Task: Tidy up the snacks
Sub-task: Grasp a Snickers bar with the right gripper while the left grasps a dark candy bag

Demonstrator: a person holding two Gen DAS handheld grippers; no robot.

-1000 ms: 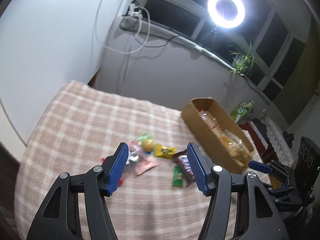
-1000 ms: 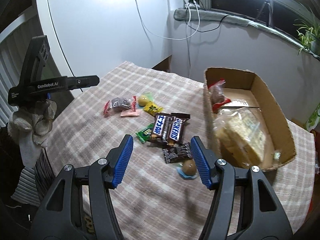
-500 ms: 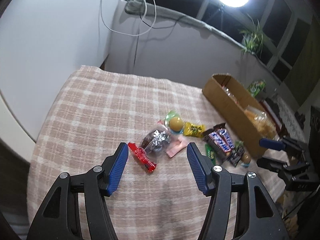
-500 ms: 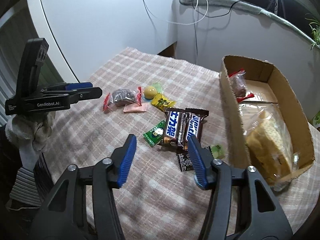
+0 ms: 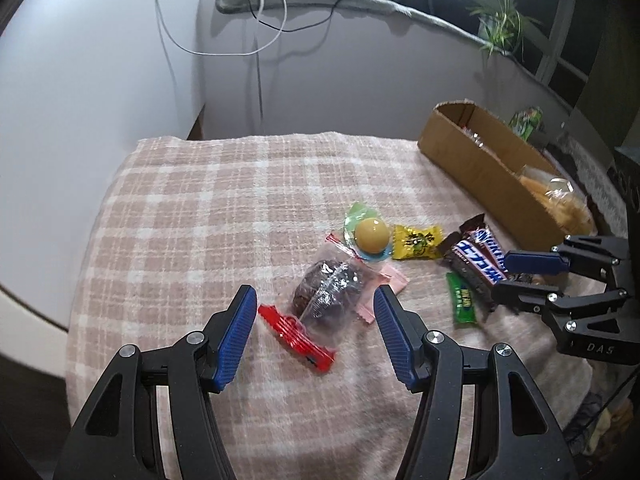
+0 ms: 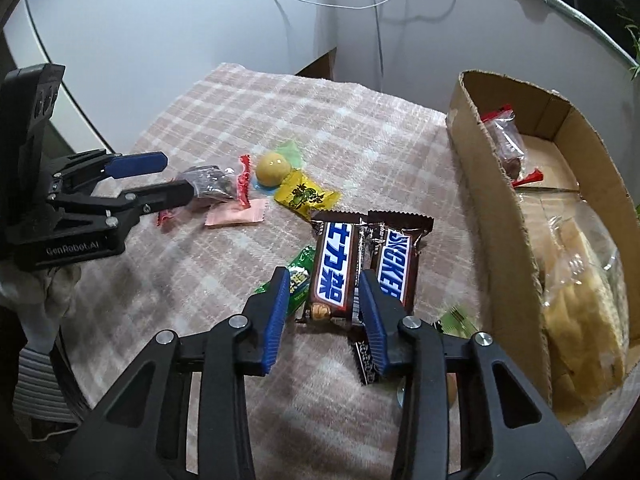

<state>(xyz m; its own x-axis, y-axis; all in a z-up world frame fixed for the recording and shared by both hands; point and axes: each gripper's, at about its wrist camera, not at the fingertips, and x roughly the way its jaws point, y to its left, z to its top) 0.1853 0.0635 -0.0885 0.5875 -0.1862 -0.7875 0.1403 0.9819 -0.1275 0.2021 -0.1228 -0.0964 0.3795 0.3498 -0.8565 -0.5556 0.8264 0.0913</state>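
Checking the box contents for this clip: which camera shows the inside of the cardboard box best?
The right wrist view: it looks down into the cardboard box, showing bagged snacks. The left wrist view shows the box mostly side-on.

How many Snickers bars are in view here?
2. Both lie side by side on the checked cloth: the left Snickers bar sits between the right gripper fingers, the right Snickers bar beside it. More could be hidden in the cardboard box.

Pink-and-cream plaid cloth [image 5: 208, 216]; brown cardboard box [image 6: 504, 216]; yellow candy wrapper [image 6: 306, 196]; brown, blue-lettered Snickers bars [image 6: 360, 256]; blue gripper pads [image 5: 236, 336]
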